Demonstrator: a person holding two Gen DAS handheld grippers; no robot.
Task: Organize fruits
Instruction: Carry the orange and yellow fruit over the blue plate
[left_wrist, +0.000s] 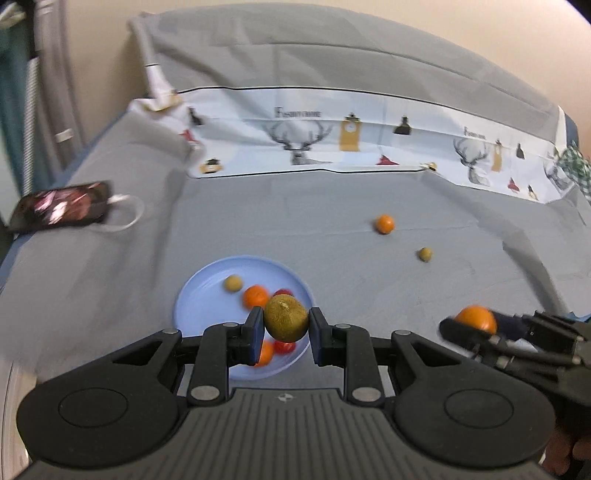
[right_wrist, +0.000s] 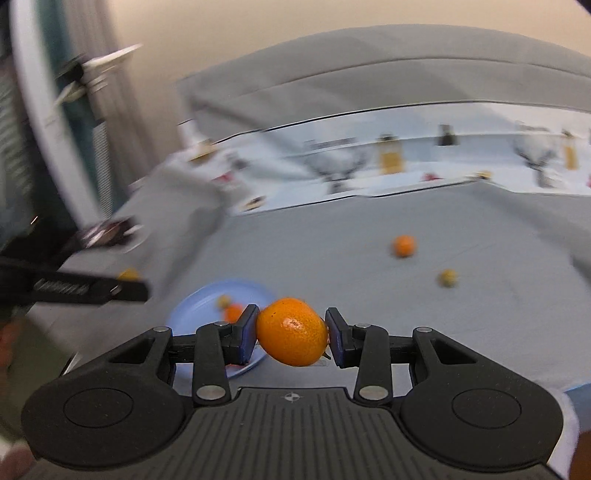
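Left hand-held gripper (left_wrist: 286, 325) pinching a brownish-green kiwi (left_wrist: 285, 318), held above the near rim of a blue plate (left_wrist: 192, 295) on the grey bed sheet (left_wrist: 295, 229). Right hand-held gripper (right_wrist: 291, 332) clamped on a mandarin (right_wrist: 291, 331), raised near the plate's right side. On the plate: several small orange, red and greenish fruits. Farther back on the sheet, well apart from the plate: a loose orange fruit (left_wrist: 384, 224) and a small green fruit (left_wrist: 425, 254). Phone (left_wrist: 61, 206) at the left edge.
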